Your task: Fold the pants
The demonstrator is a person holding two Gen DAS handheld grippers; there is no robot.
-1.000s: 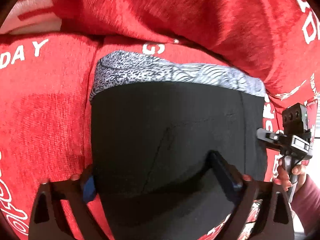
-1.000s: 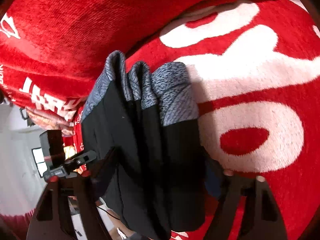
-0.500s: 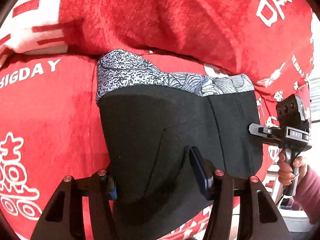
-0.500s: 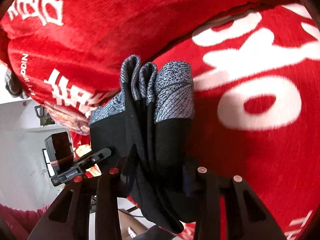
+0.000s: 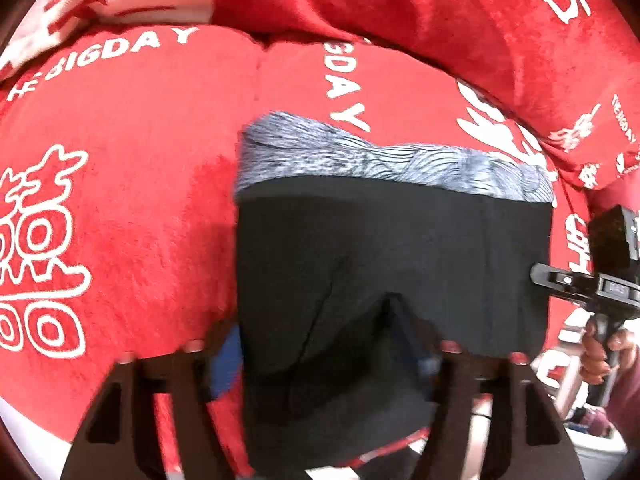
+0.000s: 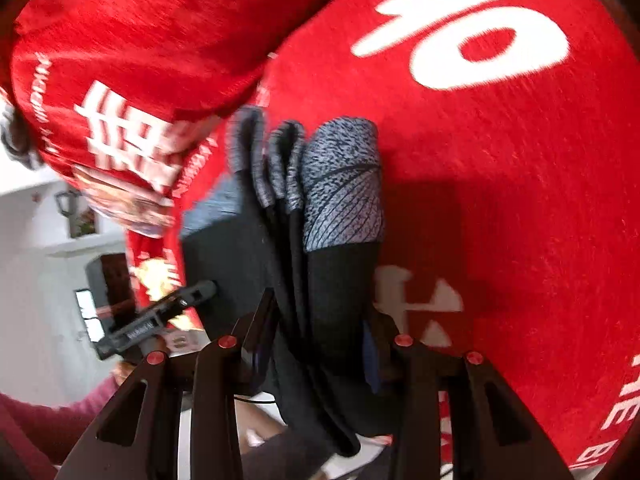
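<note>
The folded black pants [image 5: 384,264] with a grey patterned waistband [image 5: 392,164] hang above a red sofa seat. My left gripper [image 5: 316,336] is shut on the near edge of the bundle. In the right wrist view the pants [image 6: 328,288] show as several stacked layers seen from the side, waistband [image 6: 340,192] at the far end. My right gripper [image 6: 320,320] is shut on the layers from both sides. The right gripper's body [image 5: 600,280] shows at the bundle's right edge in the left wrist view, and the left gripper's body [image 6: 160,316] at its left in the right wrist view.
A red plush sofa cover with white lettering [image 5: 120,184] lies under the pants, and a red back cushion [image 5: 400,8] rises behind. In the right wrist view, the seat [image 6: 500,200] spreads right. A white wall [image 6: 40,280] is at left beyond the sofa edge.
Both grippers have drawn back and up from the sofa back with the pants in them. More of the seat now shows around the bundle. Both grips are unchanged.
</note>
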